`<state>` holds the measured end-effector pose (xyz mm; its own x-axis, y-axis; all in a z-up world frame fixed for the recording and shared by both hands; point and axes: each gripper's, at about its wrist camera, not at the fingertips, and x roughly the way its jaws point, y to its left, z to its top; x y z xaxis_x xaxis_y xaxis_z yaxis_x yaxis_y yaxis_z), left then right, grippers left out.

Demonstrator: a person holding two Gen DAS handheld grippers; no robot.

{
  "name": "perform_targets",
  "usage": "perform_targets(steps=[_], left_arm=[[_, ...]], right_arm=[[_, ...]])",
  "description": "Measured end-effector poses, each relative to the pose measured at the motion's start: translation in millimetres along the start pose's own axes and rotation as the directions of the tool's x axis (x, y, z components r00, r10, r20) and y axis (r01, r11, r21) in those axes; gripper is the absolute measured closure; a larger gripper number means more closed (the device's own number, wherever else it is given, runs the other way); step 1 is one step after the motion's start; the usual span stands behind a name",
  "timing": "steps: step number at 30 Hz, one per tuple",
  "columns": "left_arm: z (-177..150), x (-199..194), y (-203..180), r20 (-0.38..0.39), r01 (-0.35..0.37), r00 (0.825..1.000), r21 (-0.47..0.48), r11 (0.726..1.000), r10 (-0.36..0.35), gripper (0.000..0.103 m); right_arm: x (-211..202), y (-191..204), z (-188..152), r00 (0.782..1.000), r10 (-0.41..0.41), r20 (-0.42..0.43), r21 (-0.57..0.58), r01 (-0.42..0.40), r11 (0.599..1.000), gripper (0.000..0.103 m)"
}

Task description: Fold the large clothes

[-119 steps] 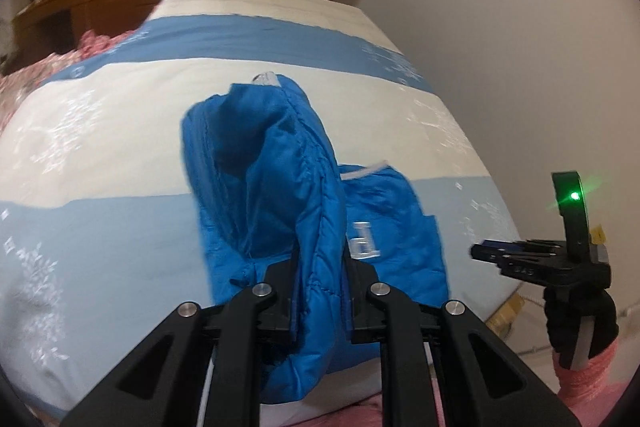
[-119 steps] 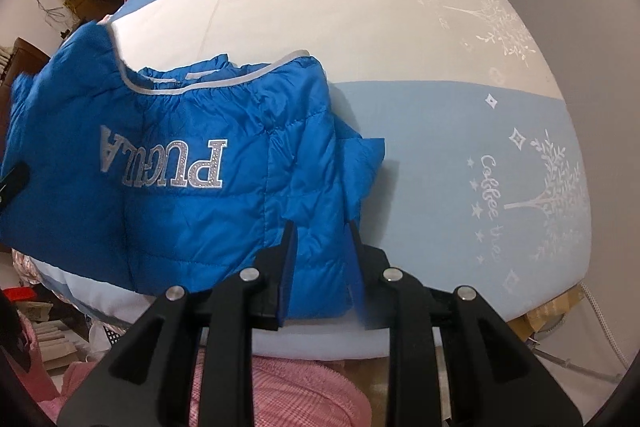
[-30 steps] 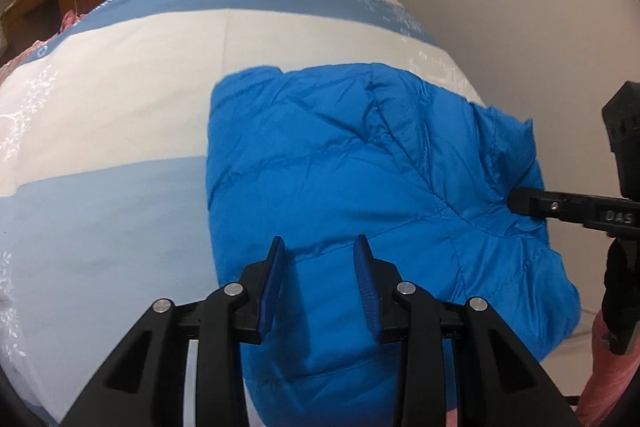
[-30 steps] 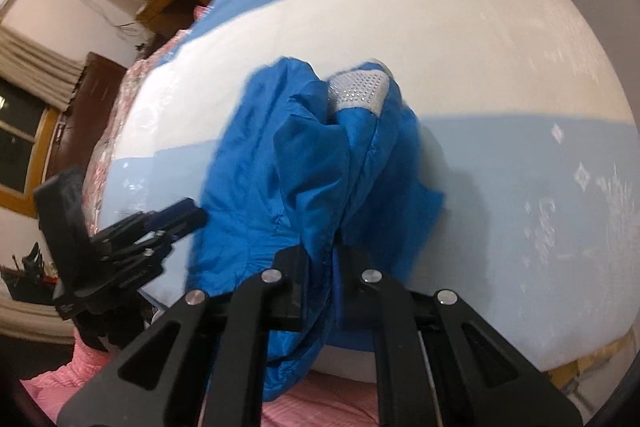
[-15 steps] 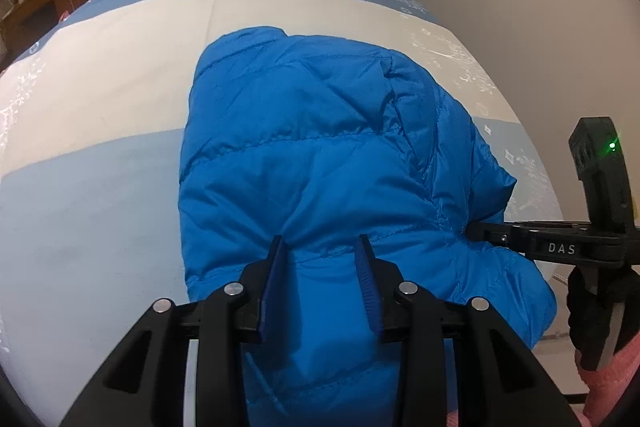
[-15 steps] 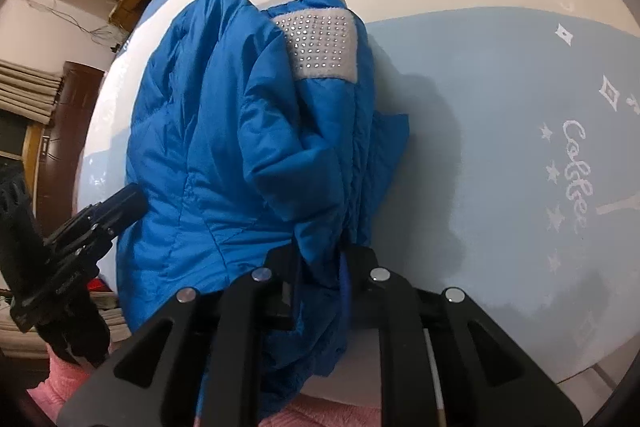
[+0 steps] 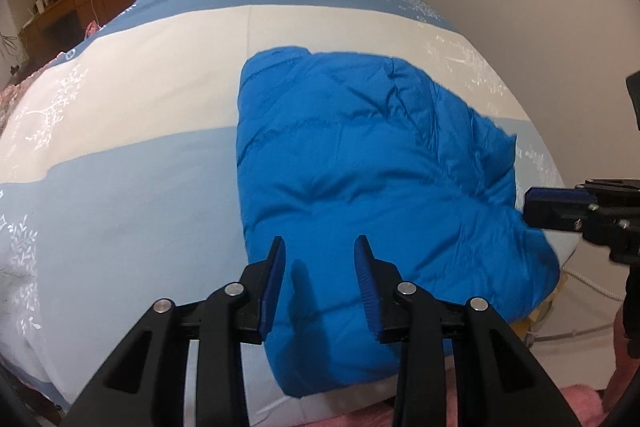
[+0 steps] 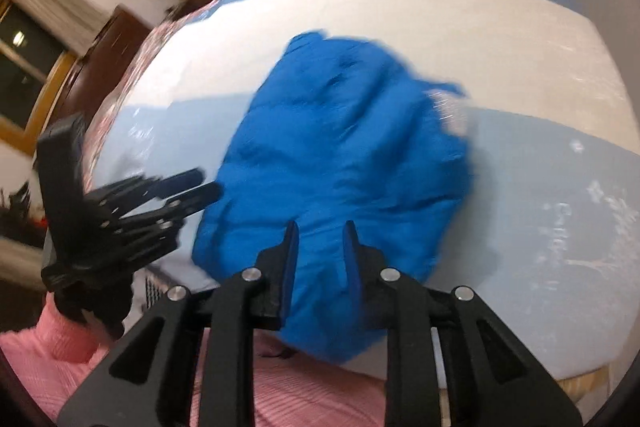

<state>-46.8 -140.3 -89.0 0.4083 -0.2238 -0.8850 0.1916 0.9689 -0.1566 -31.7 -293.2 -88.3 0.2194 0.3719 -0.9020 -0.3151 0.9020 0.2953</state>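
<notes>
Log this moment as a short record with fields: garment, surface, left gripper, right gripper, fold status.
garment: blue puffer jacket, bundled in a compact heap
surface: bed cover with cream and blue bands; jacket lies near its front edge
left gripper: jaws open, empty, over the jacket's near edge
right gripper: jaws open, empty, over the jacket's near edge; view blurred
fold status: jacket folded over on itself, neither gripper holding it

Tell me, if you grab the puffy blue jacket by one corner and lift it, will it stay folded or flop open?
The blue jacket would probably flop open: it lies in soft, wrinkled layers with nothing pinning them. Its quilted puffiness suggests it is light for its bulk. The smooth fabric looks a bit slippery, so a pinch might slide.
</notes>
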Motion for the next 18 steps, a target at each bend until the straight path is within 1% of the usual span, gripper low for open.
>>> perform_targets(steps=[3, 6, 10, 14, 18], left_arm=[[-6.7, 4.1, 1.9, -0.018, 0.008, 1.0, -0.006, 1.0, -0.008, 0.068], [-11.2, 10.0, 2.0, -0.029, 0.019, 0.999, -0.016, 1.0, -0.019, 0.068], [-14.9, 13.6, 6.5, -0.033, 0.031, 0.999, -0.025, 0.999, -0.032, 0.068], [-16.9, 20.0, 11.2, -0.045, 0.044, 0.998, -0.03, 0.999, -0.046, 0.068], [-20.7, 28.0, 16.1, -0.06, 0.062, 0.996, -0.029, 0.998, -0.064, 0.068]], right_arm=[[10.9, -2.3, -6.5, 0.999, -0.035, -0.035, -0.007, 0.035, 0.999, 0.085], [18.9, -5.3, -12.6, 0.997, -0.051, -0.059, -0.001, 0.051, 0.999, 0.09], [33.2, -10.0, -25.2, 0.993, -0.073, -0.092, 0.011, 0.074, 0.997, 0.092], [47.5, -14.3, -37.5, 0.991, -0.072, -0.116, 0.053, 0.079, 0.995, 0.096], [63.1, -19.1, -49.8, 0.989, -0.06, -0.133, 0.092, 0.073, 0.993, 0.097]])
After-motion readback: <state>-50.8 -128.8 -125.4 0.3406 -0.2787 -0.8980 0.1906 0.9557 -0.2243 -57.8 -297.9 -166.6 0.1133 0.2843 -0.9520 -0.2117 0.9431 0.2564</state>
